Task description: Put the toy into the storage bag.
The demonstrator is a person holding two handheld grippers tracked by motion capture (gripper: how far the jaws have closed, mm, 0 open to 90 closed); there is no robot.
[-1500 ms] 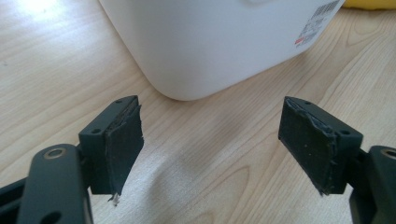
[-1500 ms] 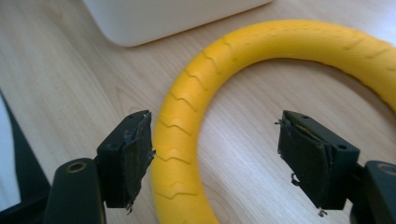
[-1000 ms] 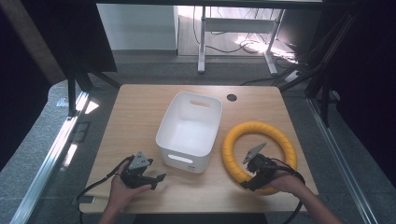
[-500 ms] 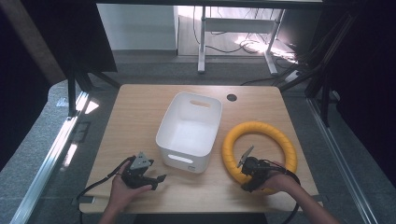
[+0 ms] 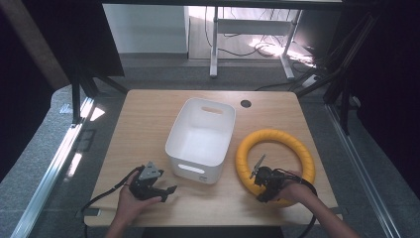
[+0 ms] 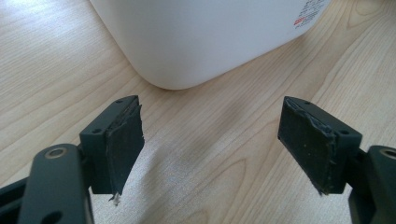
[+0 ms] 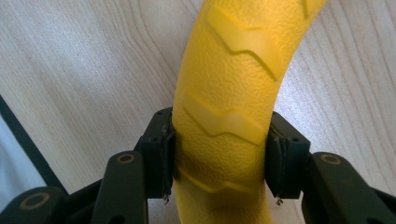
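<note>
A yellow ring (image 5: 275, 157) with raised chevron treads lies flat on the wooden table, right of a white bin (image 5: 201, 139). My right gripper (image 5: 261, 184) sits at the ring's near edge; its jaws have just been closing and now press on both sides of the yellow ring (image 7: 224, 102), as my right gripper (image 7: 219, 158) shows up close. My left gripper (image 5: 166, 191) rests on the table at the front left, held by a hand. The left gripper (image 6: 219, 144) stands open with bare wood between its pads, facing a corner of the white bin (image 6: 196, 37).
The table (image 5: 143, 129) has a round cable hole (image 5: 245, 103) at its back edge. Black cables trail from both grippers over the front edge. Metal frame rails stand on either side of the table, and a desk leg stands on the floor beyond.
My right gripper has sunk a little onto the ring's near edge and its jaws have shut on it. The left gripper has stayed where it was.
</note>
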